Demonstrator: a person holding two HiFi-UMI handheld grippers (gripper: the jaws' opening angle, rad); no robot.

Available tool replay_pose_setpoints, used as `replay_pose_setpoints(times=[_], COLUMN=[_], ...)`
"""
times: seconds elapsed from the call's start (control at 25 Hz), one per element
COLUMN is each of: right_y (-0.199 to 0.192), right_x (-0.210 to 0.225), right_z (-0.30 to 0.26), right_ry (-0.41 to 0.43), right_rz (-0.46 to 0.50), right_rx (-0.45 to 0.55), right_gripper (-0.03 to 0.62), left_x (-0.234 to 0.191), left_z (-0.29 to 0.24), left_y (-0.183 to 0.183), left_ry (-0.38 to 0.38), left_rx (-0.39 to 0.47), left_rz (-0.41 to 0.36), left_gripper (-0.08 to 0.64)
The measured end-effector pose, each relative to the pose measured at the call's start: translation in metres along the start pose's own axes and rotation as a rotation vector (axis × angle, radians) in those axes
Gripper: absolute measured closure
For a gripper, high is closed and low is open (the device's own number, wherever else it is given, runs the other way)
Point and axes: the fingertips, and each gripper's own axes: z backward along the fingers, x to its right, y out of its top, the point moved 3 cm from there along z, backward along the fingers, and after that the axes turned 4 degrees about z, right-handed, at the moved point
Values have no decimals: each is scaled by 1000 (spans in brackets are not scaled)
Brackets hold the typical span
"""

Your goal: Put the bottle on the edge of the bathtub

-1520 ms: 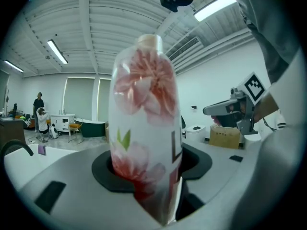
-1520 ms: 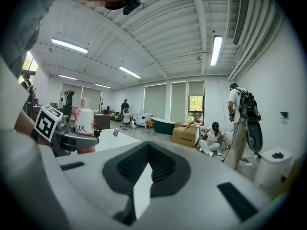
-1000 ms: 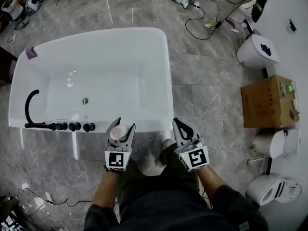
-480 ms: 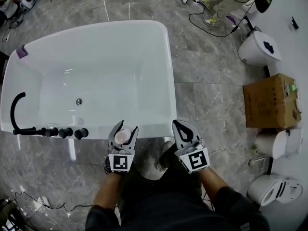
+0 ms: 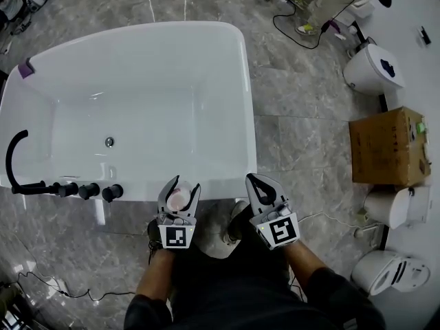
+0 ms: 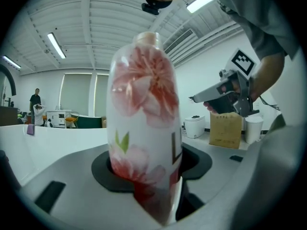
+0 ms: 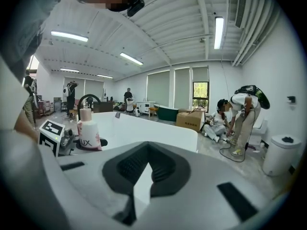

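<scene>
In the head view the bottle (image 5: 179, 196) shows only its pink top; its body is hidden below, between the jaws of the left gripper (image 5: 183, 184). In the left gripper view its lettering is mostly turned out of sight. The bathtub (image 5: 244, 115) is cut off at the head view's left edge.

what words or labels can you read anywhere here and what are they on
"LUX": on the bottle gripped by the left gripper, read in the right gripper view.
Print on the cardboard box: too small to read.
Marker cube on each gripper: square patterns only, no words.
</scene>
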Motion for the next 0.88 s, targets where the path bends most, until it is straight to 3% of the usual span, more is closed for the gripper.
replay_pose_setpoints(times=[0.24,0.68,0.88], right_y=[-5,5,20], right_x=[-5,-6,-9], right_z=[0,11,14], right_ry=[11,-3,-5], right_rz=[-8,-17,-25], right_rx=[-19,-30,-31], right_gripper=[591,591,591], left_x=[3,2,-1], left_z=[2,8,19], left_y=[-4,-3,0], left_ry=[-26,-46,-60], left_rx=[-27,-54,-108], left_rz=[-57,-48,-58], left_gripper=[316,293,275])
